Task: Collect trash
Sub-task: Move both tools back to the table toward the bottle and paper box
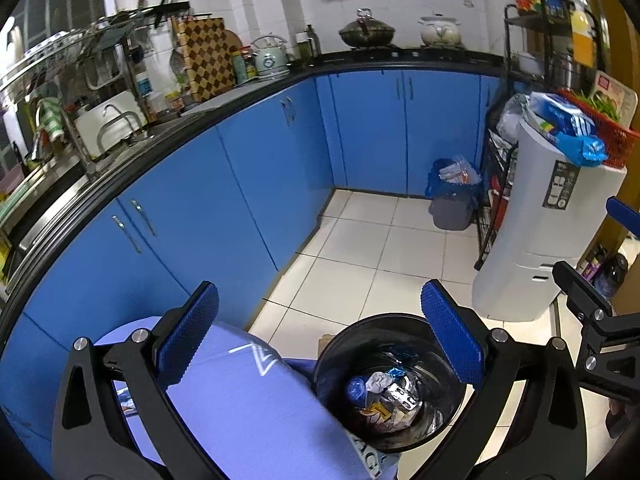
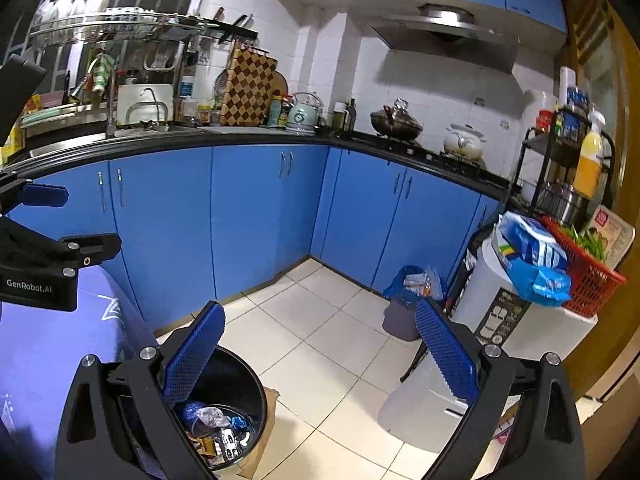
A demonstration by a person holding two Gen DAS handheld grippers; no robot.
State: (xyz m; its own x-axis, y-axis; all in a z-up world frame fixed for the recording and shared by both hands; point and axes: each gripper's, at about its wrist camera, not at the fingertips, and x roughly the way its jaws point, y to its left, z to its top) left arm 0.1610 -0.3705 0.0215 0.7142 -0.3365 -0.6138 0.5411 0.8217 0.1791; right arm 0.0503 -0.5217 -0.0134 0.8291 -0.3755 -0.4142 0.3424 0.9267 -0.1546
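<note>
Two grippers hang with jaws apart and empty: our left gripper (image 1: pixel 320 344) above the bin (image 1: pixel 400 324), our right gripper (image 2: pixel 320 356) just beside it. Trash (image 1: pixel 384 396) already lies at the bottom of the bin, which stands on the floor (image 1: pixel 360 240), so we judge collecting largely done; no loose litter shows on the tiles. "GenRobot.AI" reads on the left gripper's body in the right view. Other labels are too small to read.

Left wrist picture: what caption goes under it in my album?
Open left claw hovers empty above a black bin of crumpled wrappers in a blue kitchen.
</note>
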